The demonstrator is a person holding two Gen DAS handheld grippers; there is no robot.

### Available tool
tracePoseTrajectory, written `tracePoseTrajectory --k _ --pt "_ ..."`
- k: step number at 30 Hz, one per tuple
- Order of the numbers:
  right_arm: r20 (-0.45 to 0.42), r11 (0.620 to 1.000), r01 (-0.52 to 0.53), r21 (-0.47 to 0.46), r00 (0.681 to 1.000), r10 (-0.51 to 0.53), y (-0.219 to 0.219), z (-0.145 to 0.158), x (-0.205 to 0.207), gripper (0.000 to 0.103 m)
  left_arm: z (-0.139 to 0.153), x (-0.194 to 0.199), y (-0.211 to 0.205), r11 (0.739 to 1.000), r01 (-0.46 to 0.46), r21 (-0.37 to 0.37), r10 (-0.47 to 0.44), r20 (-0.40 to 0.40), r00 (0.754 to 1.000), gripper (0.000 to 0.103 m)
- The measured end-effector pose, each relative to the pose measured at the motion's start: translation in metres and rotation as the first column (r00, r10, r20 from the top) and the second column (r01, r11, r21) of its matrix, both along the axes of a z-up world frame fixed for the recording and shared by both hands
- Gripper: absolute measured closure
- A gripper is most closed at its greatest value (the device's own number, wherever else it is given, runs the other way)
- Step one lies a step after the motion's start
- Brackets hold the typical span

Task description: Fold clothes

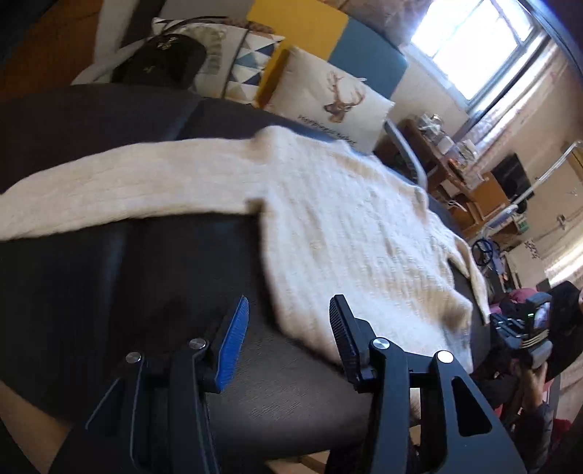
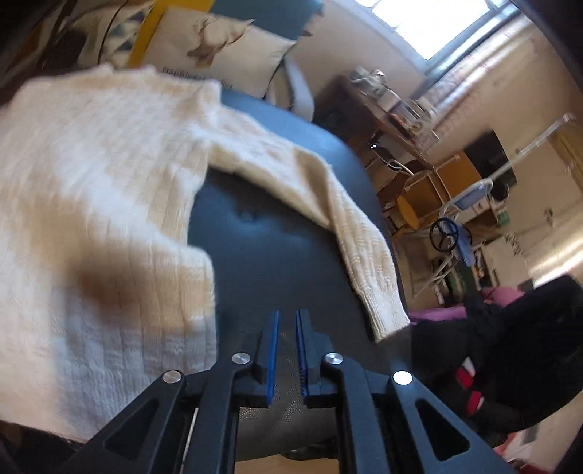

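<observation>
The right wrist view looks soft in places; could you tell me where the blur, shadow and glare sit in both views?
Right wrist view: sweater body smeared, a brown shadow on it, window blown out. Left wrist view: sweater blurred, window glaring, edges fisheye-bent.

Sweater flat on seat, pillows behind, desk right.

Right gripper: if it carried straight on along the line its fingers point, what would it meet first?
Most likely the bare dark seat cushion: the right gripper, jaws narrowly apart and empty, aims into the gap between the cream sweater's body and its sleeve. Depth is uncertain.
</observation>
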State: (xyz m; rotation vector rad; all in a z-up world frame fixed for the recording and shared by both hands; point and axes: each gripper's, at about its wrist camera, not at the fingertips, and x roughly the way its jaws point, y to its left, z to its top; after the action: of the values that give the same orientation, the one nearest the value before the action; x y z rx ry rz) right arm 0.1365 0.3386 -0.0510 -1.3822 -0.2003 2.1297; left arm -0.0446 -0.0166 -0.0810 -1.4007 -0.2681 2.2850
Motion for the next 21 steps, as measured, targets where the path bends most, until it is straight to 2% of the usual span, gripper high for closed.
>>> tracePoseTrajectory --k 2,3,5,7,8,11,13,17,18,20,21 --pt "-0.094 0.982 -0.137 -0.129 0.988 0.125 -0.035 0.013 -0.006 0.081 -0.008 0.008 -0.014 1.000 -0.020 0.008 0.020 0.019 1.000 0.054" --pt "-0.137 0.941 -0.253 -0.223 0.964 0.227 -0.056 0.013 -0.016 0.080 -0.013 0.011 -0.020 0.999 -0.029 0.023 0.028 0.038 0.999 0.054" --pt "-0.175 0.838 -0.453 -0.304 0.891 0.419 -0.112 0.014 -0.024 0.080 -0.026 0.017 -0.027 0.998 -0.050 0.028 0.048 0.067 0.997 0.053" --pt "-0.166 0.739 -0.594 -0.320 0.802 0.573 -0.174 0.010 -0.029 0.080 -0.037 0.023 -0.029 0.998 -0.054 0.024 0.052 0.088 0.995 0.053" --pt "-0.152 0.701 -0.640 -0.316 0.763 0.628 -0.202 0.005 -0.033 0.080 -0.041 0.027 -0.029 0.998 -0.050 0.027 0.047 0.097 0.994 0.053" --pt "-0.093 0.650 -0.708 -0.278 0.693 0.715 -0.248 -0.019 -0.048 0.079 -0.044 0.040 -0.025 1.000 -0.015 0.026 0.012 0.082 0.997 0.053" --pt "-0.006 0.645 -0.730 -0.226 0.663 0.749 -0.260 -0.044 -0.065 0.079 -0.043 0.049 -0.020 1.000 0.023 0.020 -0.024 0.071 0.997 0.053" --pt "0.153 0.670 -0.740 -0.057 0.657 0.738 -0.263 -0.078 -0.082 0.079 -0.045 0.060 -0.013 0.998 0.061 -0.023 -0.059 0.056 0.997 0.053" --pt "0.144 0.677 -0.732 -0.077 0.664 0.734 -0.261 -0.076 -0.084 0.088 -0.047 0.062 -0.013 0.998 0.063 -0.014 -0.062 0.062 0.996 0.053" --pt "0.082 0.707 -0.684 -0.179 0.706 0.704 -0.247 -0.068 -0.092 0.093 -0.051 0.062 -0.012 0.998 0.068 0.004 -0.068 0.078 0.995 0.053" --pt "0.030 0.717 -0.645 -0.263 0.737 0.675 -0.234 -0.062 -0.098 0.095 -0.051 0.063 -0.012 0.998 0.068 0.007 -0.068 0.080 0.994 0.053"
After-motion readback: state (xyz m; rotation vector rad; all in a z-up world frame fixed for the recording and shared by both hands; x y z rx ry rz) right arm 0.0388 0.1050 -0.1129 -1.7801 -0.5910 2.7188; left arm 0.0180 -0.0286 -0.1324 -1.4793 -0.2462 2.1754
